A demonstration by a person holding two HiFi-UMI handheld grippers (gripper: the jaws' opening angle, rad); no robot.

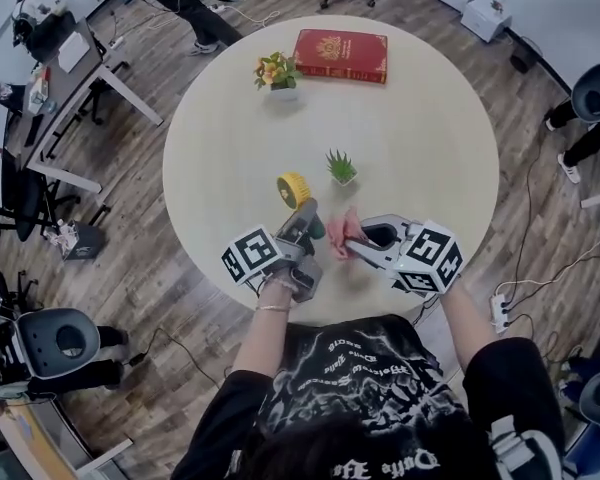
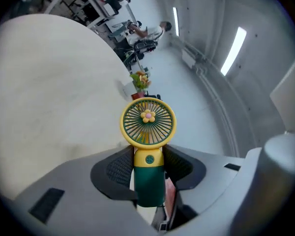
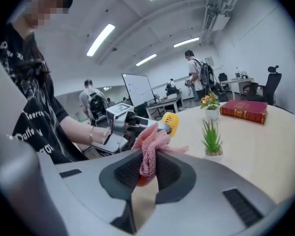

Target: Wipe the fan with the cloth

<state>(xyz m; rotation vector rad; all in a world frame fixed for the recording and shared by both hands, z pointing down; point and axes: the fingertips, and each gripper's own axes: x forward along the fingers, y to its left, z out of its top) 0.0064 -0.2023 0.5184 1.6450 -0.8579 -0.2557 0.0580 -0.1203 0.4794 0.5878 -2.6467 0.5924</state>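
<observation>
At the near edge of the round table (image 1: 420, 138), both grippers are raised side by side in front of the person. Left gripper (image 1: 305, 213): jaws partly closed, pads pressing the dark green handle of the fan (image 1: 293, 189). The fan's yellow round head stands clear beyond the jaw tips, grille and small flower centre facing the left gripper view. Right gripper (image 1: 352, 246): jaws nearly together, pinching a bunched pink cloth (image 1: 342, 233) that sticks out past the tips. The cloth sits just beside the fan handle; contact cannot be made out. Spiky green plant (image 1: 341, 167) near, farther in. Flower pot (image 1: 278, 73) and red book (image 1: 341, 55) at the far side.
</observation>
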